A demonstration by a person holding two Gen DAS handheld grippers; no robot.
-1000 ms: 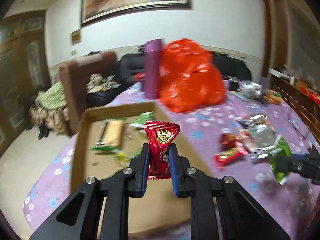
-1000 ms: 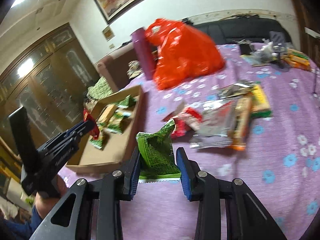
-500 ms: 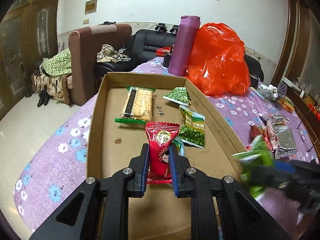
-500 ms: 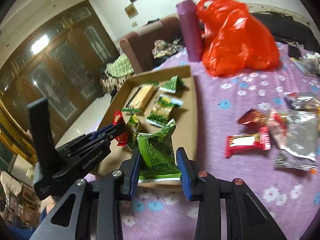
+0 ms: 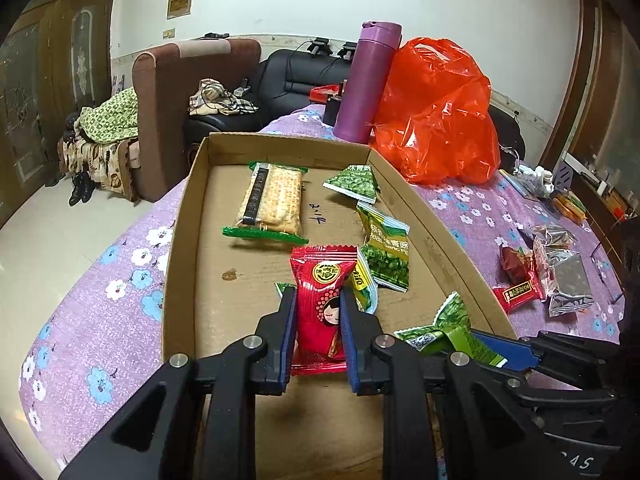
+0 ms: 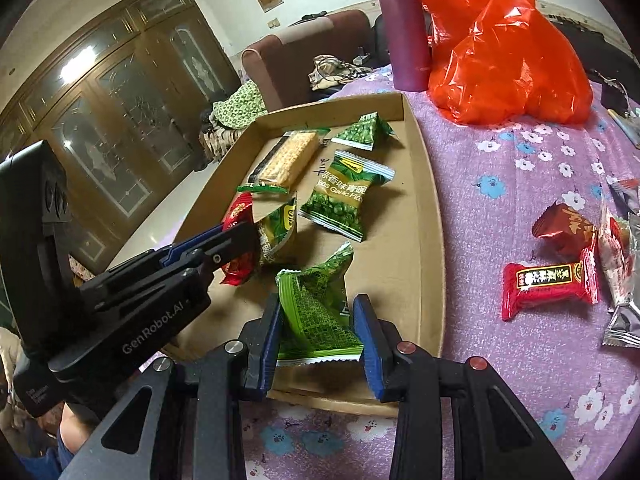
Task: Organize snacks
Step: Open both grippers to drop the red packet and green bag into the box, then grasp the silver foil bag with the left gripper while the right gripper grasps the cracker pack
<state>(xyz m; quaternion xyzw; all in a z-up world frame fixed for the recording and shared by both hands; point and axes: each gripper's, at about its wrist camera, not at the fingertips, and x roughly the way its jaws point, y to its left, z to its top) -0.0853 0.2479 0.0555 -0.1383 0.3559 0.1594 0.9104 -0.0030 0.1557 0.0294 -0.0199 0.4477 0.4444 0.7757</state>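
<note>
Left gripper (image 5: 318,322) clamps red packet (image 5: 320,304) upright, low over box (image 5: 180,240) floor. Right gripper (image 6: 316,328) clamps green packet (image 6: 316,312) just inside the near wall, right of it. Both sit directly above bare cardboard, so letting go probably lands them inside.

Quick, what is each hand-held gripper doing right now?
Left hand-held gripper: shut on red packet.
Right hand-held gripper: shut on green packet.

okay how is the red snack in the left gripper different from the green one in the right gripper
The red packet is glossy red with a cartoon face and stands upright, fairly flat, in the left gripper. The green packet is green with small dark print, and crumpled and twisted in the right gripper. Both are small sealed snacks, pinched at the sides, held over the cardboard box.
</note>
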